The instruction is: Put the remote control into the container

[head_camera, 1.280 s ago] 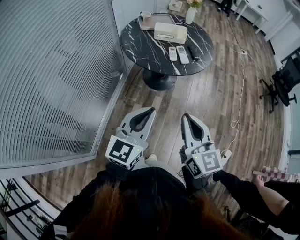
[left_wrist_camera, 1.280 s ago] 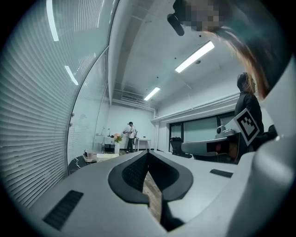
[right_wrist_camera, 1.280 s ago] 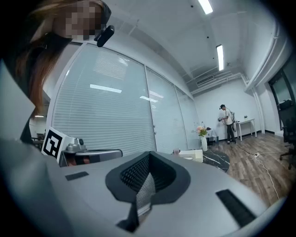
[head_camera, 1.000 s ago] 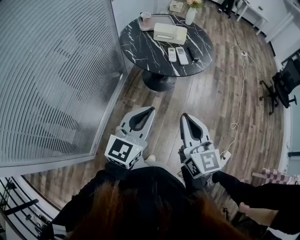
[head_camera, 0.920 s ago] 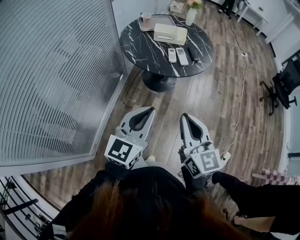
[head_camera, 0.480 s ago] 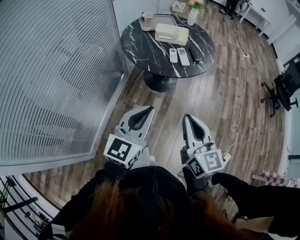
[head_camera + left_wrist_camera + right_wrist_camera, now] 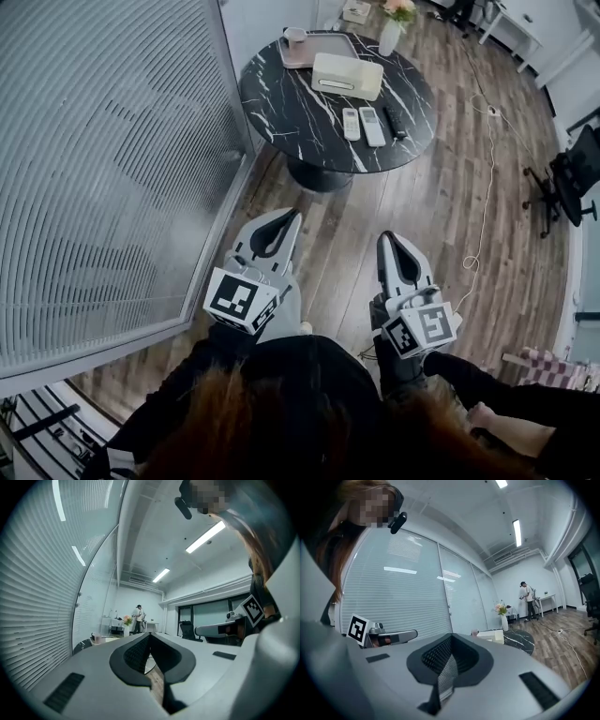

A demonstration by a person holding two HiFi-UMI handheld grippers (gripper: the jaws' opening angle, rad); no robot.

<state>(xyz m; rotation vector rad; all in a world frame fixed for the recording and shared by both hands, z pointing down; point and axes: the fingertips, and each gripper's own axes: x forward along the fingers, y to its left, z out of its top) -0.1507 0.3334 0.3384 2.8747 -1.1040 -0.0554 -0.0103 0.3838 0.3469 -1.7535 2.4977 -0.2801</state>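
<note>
Holds left claw (image 7: 292, 216) and right claw (image 7: 386, 238) closed on nothing, well short of the far round black marble surface (image 7: 281, 94) bearing two white plastic remote controls (image 7: 372, 126), long axes near-to-far, just near of the cream rectangular container (image 7: 347, 75), seemingly more in line with the right claw.

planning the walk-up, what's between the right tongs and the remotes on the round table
In the head view, only bare wood floor separates the right tongs from the round table; then bare marble up to the remotes.
</note>
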